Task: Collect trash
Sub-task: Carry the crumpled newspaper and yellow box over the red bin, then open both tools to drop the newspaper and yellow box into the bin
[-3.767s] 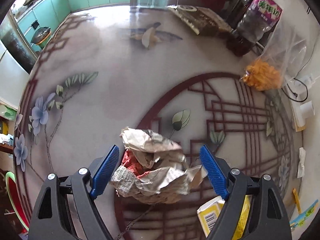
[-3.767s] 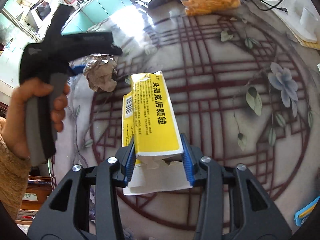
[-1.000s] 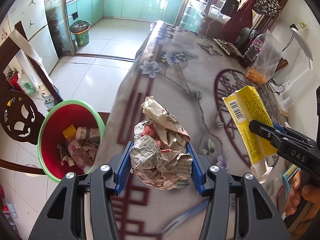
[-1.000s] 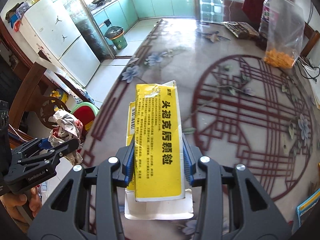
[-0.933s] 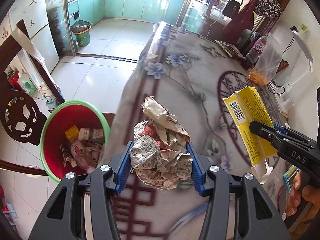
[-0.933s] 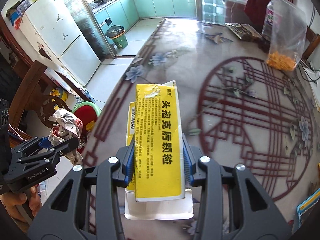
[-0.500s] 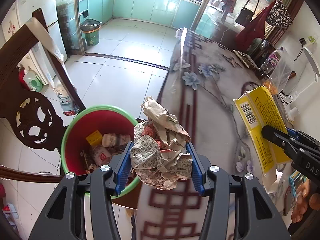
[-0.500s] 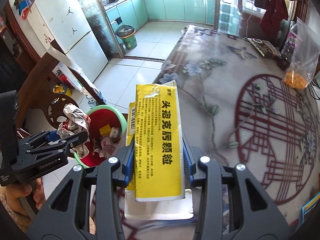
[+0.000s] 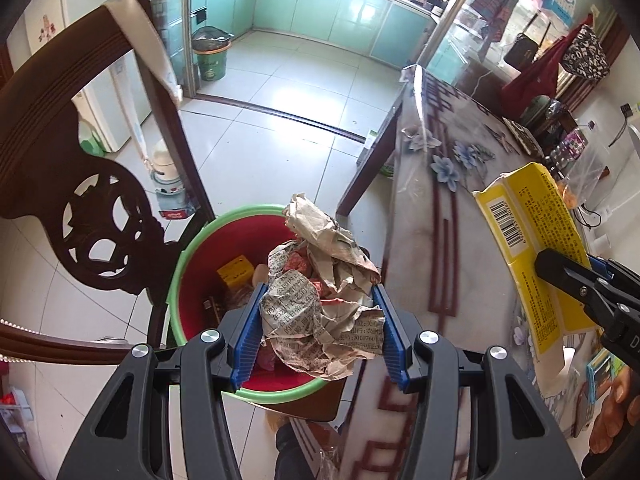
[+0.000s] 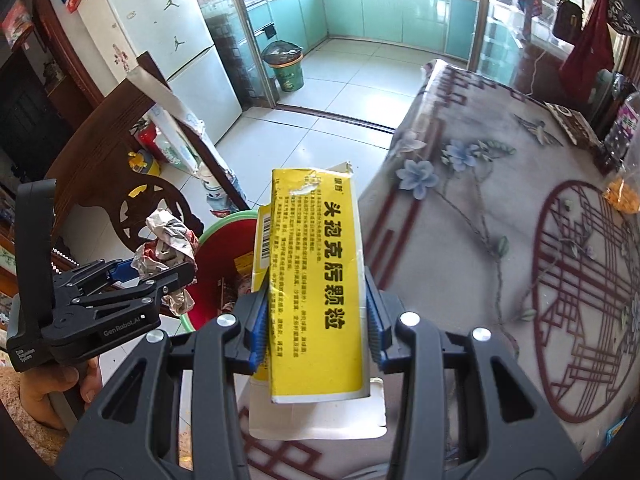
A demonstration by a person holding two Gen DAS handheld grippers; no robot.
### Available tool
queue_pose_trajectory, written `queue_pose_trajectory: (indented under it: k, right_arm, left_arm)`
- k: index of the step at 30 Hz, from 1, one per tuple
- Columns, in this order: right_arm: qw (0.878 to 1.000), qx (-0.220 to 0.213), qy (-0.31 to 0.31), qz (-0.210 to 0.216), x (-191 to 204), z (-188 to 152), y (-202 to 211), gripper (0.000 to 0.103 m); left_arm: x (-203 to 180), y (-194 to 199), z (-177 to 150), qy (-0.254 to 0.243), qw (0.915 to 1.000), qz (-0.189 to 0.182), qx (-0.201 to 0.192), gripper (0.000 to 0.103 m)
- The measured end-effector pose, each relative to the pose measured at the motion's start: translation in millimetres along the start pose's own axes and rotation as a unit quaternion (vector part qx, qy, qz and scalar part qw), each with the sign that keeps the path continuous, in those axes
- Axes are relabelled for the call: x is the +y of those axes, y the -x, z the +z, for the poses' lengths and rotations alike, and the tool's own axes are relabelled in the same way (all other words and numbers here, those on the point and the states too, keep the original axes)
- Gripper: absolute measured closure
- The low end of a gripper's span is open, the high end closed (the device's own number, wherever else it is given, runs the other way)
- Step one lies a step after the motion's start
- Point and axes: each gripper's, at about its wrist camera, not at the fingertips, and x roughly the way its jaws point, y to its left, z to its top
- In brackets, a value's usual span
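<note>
My left gripper (image 9: 316,332) is shut on a crumpled newspaper wad (image 9: 320,300), and hangs over a red bin with a green rim (image 9: 192,248) on the floor beside the table. The bin holds several bits of trash, among them a small yellow box (image 9: 236,276). My right gripper (image 10: 316,328) is shut on a flattened yellow carton (image 10: 316,280) with black print, held above the table's near corner. In the right wrist view the left gripper (image 10: 120,296) and its newspaper wad (image 10: 168,248) sit to the left, over the bin (image 10: 224,268). The left wrist view shows the carton (image 9: 532,248) at right.
A dark carved wooden chair (image 9: 80,184) stands close left of the bin. The table (image 10: 500,240) with a flowered cover lies to the right, its edge next to the bin, with a bag of orange snacks (image 10: 624,196) at the far side. A green kitchen bin (image 9: 210,60) stands farther off.
Both grippers have moved left off the table toward the red bin, still holding their loads. The newspaper wad now hangs over the bin's mouth, and the carton is near the table's edge.
</note>
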Motion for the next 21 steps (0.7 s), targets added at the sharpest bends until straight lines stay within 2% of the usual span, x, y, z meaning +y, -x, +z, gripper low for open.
queue_pose_trajectory:
  k: [9, 21]
  right_arm:
    - [1.000, 0.014, 0.022, 0.010, 31.0, 5.9, -15.6, 0.064]
    - [0.999, 0.037, 0.034, 0.013, 49.7, 11.6, -37.9, 0.064]
  left_arm:
    - [34.1, -7.8, 1.5, 0.023, 0.9997, 0.010, 0.006, 0.054]
    - [52.4, -34.1, 2.4, 0.032, 0.9987, 0.015, 0.037, 0.054]
